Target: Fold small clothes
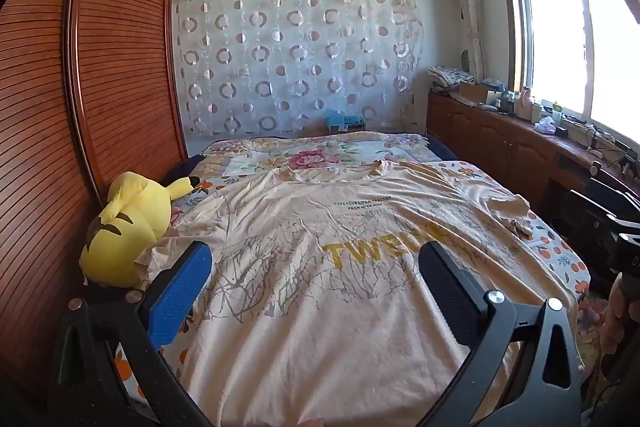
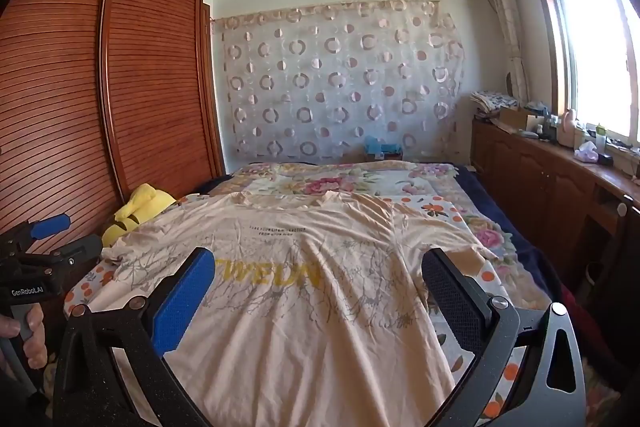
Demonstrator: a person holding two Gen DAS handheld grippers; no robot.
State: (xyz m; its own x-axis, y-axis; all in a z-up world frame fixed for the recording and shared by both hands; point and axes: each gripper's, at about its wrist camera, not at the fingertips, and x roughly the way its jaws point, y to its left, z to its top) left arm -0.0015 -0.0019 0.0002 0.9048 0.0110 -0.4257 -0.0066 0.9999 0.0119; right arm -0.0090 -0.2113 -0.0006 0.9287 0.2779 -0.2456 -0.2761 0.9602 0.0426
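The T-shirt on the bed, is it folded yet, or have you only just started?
Only just started. Done: the peach T-shirt is spread flat, print side up, on the flowery bedspread. In hand: nothing yet; the left gripper and right gripper both hover over it with jaws wide open, holding no cloth. Left: every fold. Both sleeves lie out to the sides, one near the yellow plush toy.

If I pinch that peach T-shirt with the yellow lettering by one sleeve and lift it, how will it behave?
The peach T-shirt with yellow lettering will likely go limp and drape; its thin fabric already lies in soft wrinkles. It looks light. Spread flat on the floral bedsheet, it would probably drag and bunch rather than slide whole.
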